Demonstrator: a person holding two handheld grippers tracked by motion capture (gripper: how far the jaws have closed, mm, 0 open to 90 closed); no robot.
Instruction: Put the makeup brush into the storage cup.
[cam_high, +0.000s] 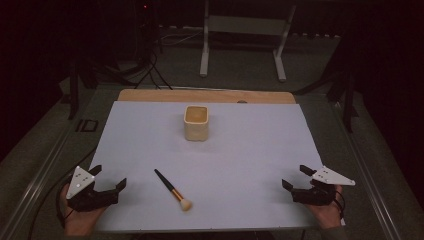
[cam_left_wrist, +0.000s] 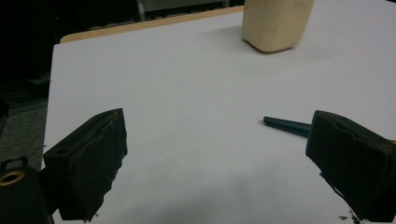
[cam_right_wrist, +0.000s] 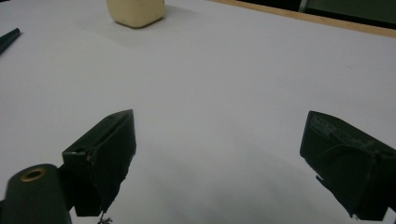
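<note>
A white sheet (cam_high: 250, 165) covers nearly all of the wooden tabletop (cam_high: 150, 95), leaving a bare strip along the far edge. Near the middle of that far edge stands a cream, square-sided ceramic cup (cam_high: 196, 122), upright and well apart from everything else.

My left gripper (cam_high: 107, 176) rests at the near left corner of the sheet, jaws spread as wide as they go, with nothing between them and only bare sheet beneath. My right gripper (cam_high: 295, 176) sits at the near right corner, its jaws likewise wide apart and empty.

The makeup brush (cam_high: 172, 189), with its thin dark handle, gold ferrule and pale bristle head, lies flat near the near edge, closer to my left gripper. Its long axis runs diagonally: bristles towards the near edge, handle tip towards the far left corner.

The left gripper view catches just the dark handle tip (cam_left_wrist: 285, 125) beside its right jaw; the high view gives the bristles.
</note>
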